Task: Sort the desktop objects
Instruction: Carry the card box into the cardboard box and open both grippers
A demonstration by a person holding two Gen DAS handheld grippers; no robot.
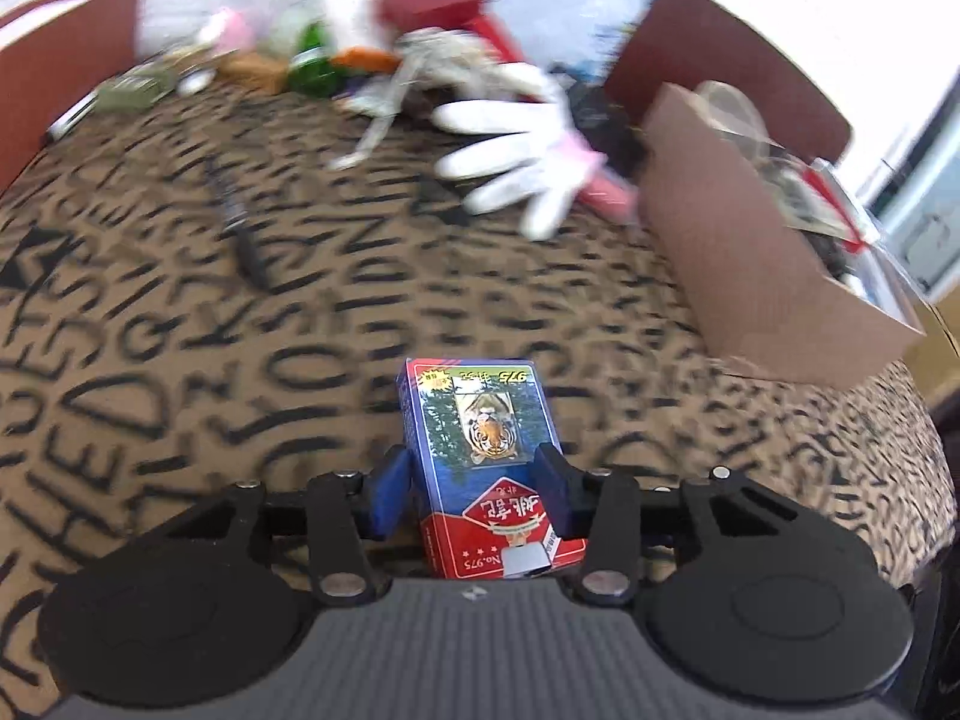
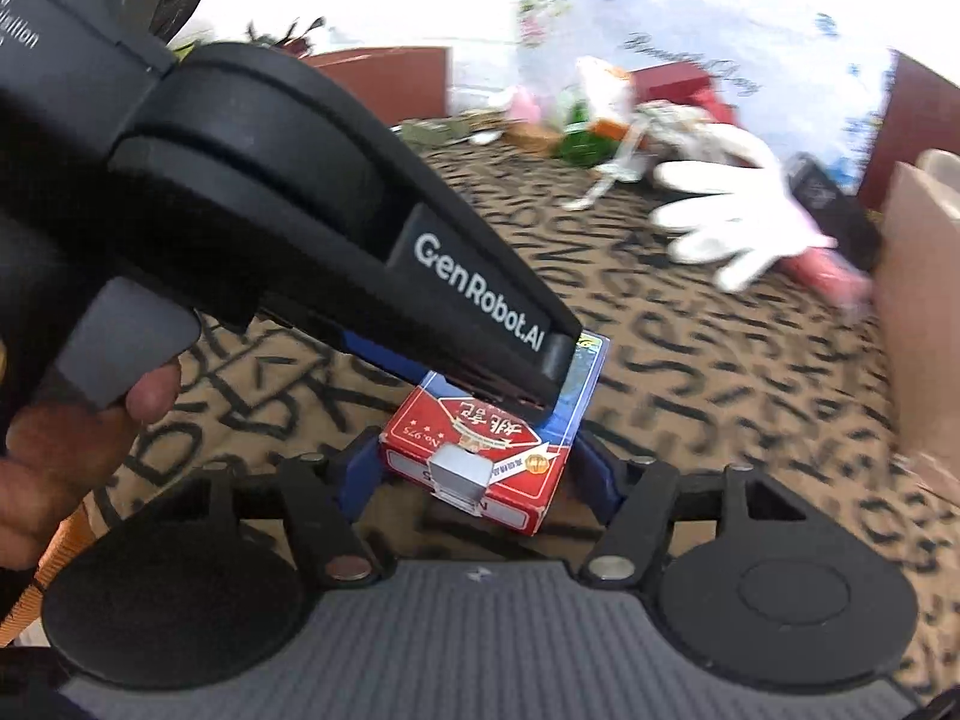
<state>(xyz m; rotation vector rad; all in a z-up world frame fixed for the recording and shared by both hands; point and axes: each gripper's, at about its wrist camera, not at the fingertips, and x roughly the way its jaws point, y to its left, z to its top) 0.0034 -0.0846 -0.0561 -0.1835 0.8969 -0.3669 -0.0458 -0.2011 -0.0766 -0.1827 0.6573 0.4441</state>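
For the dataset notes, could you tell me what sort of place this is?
Probably a home table: a letter-print tablecloth, household clutter like a white glove, and a cardboard box holding sorted items.

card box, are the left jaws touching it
Touching. The left wrist view shows both blue jaws of the left gripper pressed against the sides of the card box.

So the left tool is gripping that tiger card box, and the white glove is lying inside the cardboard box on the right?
Not quite. The left tool does grip the tiger card box, but the white glove lies on the lettered tablecloth, beside the cardboard box, not inside it. The left wrist view shows this.
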